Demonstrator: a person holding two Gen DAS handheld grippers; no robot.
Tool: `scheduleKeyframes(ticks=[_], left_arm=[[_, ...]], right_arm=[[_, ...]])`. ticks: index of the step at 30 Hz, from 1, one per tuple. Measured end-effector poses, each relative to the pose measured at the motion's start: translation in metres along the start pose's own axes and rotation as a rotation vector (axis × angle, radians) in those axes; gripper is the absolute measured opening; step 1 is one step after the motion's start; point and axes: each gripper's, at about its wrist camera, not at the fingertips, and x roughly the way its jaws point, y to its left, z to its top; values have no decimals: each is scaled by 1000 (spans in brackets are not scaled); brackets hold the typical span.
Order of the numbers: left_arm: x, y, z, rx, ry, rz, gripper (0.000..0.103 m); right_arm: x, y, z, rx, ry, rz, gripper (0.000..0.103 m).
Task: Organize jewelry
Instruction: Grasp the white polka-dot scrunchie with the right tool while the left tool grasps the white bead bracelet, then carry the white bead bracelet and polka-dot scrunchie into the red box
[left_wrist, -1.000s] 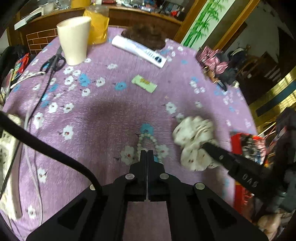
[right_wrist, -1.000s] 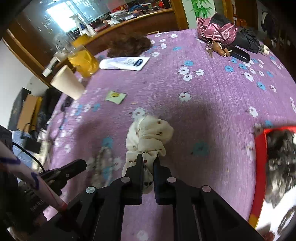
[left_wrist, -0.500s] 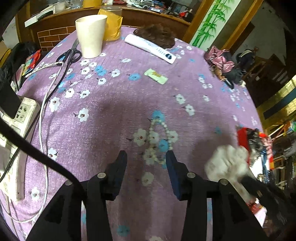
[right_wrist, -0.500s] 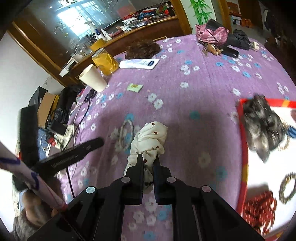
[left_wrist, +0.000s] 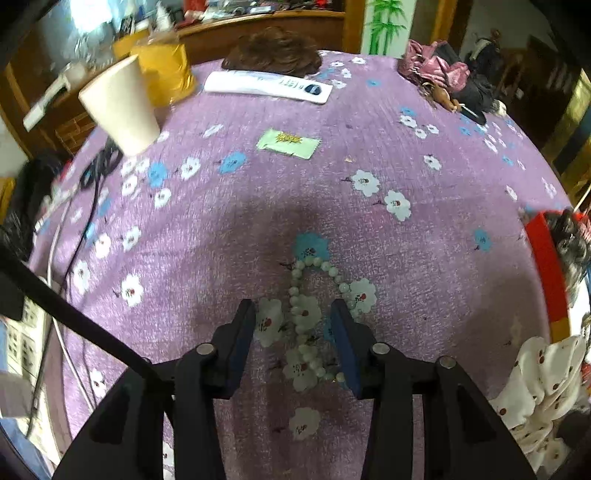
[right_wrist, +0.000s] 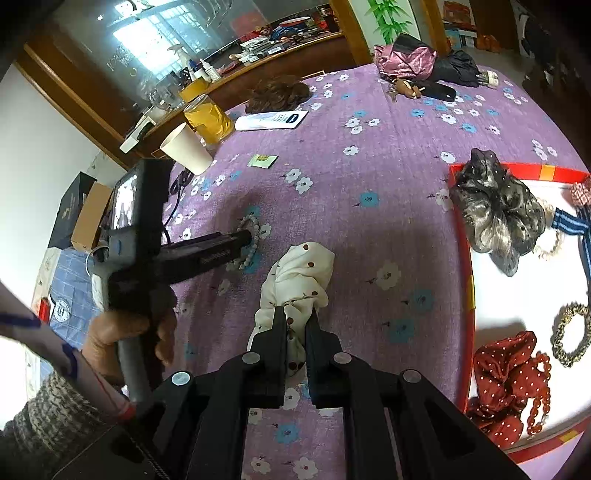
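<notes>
A white pearl bracelet (left_wrist: 300, 295) lies on the purple flowered cloth between the fingers of my left gripper (left_wrist: 291, 310). Its jaws are closing around the beads, and the blue pads stand clear of them. In the right wrist view the left gripper (right_wrist: 246, 236) tips down onto the same bracelet (right_wrist: 246, 261). My right gripper (right_wrist: 295, 316) is shut on a white scrunchie with red dots (right_wrist: 303, 269), held above the cloth just left of the red-rimmed white tray (right_wrist: 463, 258). That scrunchie (left_wrist: 535, 380) also shows at the lower right of the left wrist view.
The tray holds a grey scrunchie (right_wrist: 495, 214), a red scrunchie (right_wrist: 502, 380) and several bead bands. Farther back stand a paper cup (left_wrist: 118, 107), a yellow jar (left_wrist: 166, 70), a white tube (left_wrist: 269, 85), a green packet (left_wrist: 288, 142) and a brown hairpiece (left_wrist: 273, 51). Cables (left_wrist: 70, 258) run along the left edge.
My left gripper went from shut to open and came down over the pearl bracelet. The right gripper lifted the white scrunchie and carried it right, up to the tray.
</notes>
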Motion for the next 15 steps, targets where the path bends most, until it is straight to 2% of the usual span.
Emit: scheduleKeyframes(ticks=[1, 4, 8, 15], left_arm=[[0, -2, 1, 16, 4, 20, 3], [-1, -2, 2, 16, 31, -26, 4], [-15, 8, -4, -40, 33, -55, 4], [-70, 17, -16, -135, -38, -149, 5]], right_arm=[[1, 0, 0, 4, 0, 2, 10], [2, 0, 0, 11, 1, 7, 10], [0, 1, 0, 15, -2, 25, 10], [-12, -1, 1, 23, -15, 62, 10]])
